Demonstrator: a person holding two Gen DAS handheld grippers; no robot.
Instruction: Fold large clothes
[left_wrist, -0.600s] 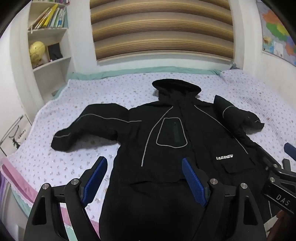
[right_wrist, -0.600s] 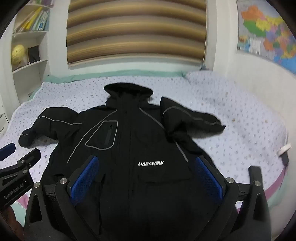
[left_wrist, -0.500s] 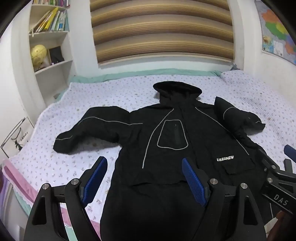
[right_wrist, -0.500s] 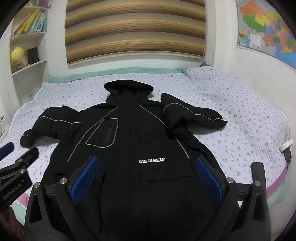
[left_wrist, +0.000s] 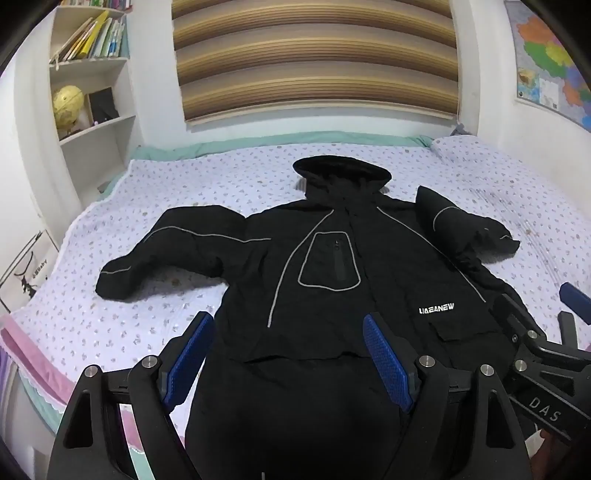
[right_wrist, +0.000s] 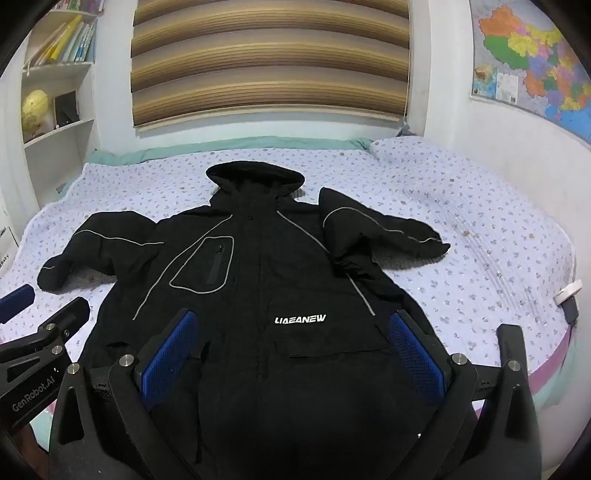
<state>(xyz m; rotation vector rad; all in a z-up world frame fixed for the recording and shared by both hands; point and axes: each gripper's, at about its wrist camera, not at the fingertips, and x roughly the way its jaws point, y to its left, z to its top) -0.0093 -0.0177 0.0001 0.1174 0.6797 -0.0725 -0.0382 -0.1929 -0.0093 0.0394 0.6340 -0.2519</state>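
Jacket (left_wrist: 332, 280), black and padded, lies front-up on the bed (left_wrist: 221, 177); it looks bulky, soft and slippery. Best hold: the sleeve cuffs either side of its chest logo (right_wrist: 300, 319). Left hand-held gripper (left_wrist: 288, 354) and right hand-held gripper (right_wrist: 291, 354) gape wide, holding nothing.

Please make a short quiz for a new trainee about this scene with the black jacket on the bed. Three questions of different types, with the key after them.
1. True or false: the black jacket lies front side up on the bed, with its sleeves spread out to the sides.
2. Multiple choice: what stands on the shelf in the left wrist view? A) a yellow globe B) a red lamp C) a green bottle
3. Fill in: both the left gripper and the right gripper are ____, with nothing clamped between the blue pads.

Key: 1 true; 2 A, the yellow globe; 3 open.
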